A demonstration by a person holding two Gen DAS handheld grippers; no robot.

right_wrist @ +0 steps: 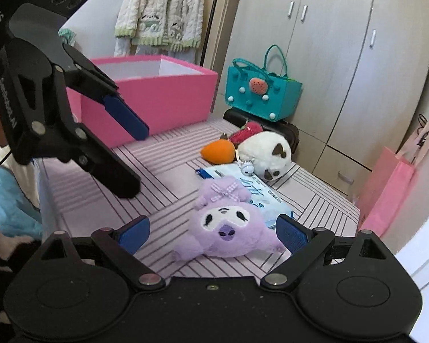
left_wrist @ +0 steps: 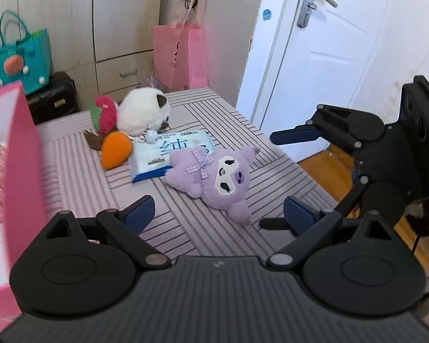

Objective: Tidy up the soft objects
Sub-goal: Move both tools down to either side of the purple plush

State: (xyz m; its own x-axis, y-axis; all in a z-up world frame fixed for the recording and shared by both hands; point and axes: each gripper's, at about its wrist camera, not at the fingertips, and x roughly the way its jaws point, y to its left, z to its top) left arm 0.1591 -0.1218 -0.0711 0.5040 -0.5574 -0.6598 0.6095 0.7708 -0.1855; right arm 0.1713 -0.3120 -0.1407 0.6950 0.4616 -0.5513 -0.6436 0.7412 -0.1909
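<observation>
Both tongs are spread and hold nothing: the right tongs (right_wrist: 213,235) hang just over the purple doll (right_wrist: 223,228), fingers either side of its head, while the left tongs (left_wrist: 218,214) hover nearby. The step looks like picking the doll up; next, lower and pinch its soft head. Behind it lie a wipes pack (left_wrist: 168,154), an orange carrot toy (left_wrist: 115,153) and a white plush (left_wrist: 144,111). The pink box (right_wrist: 157,97) stands farther back, with striped bedcover (right_wrist: 80,188) free between; the bed's edge is near on the right.

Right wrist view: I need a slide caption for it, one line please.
Open right gripper lined up on a purple plush lying on the striped bed, pink box behind.
</observation>
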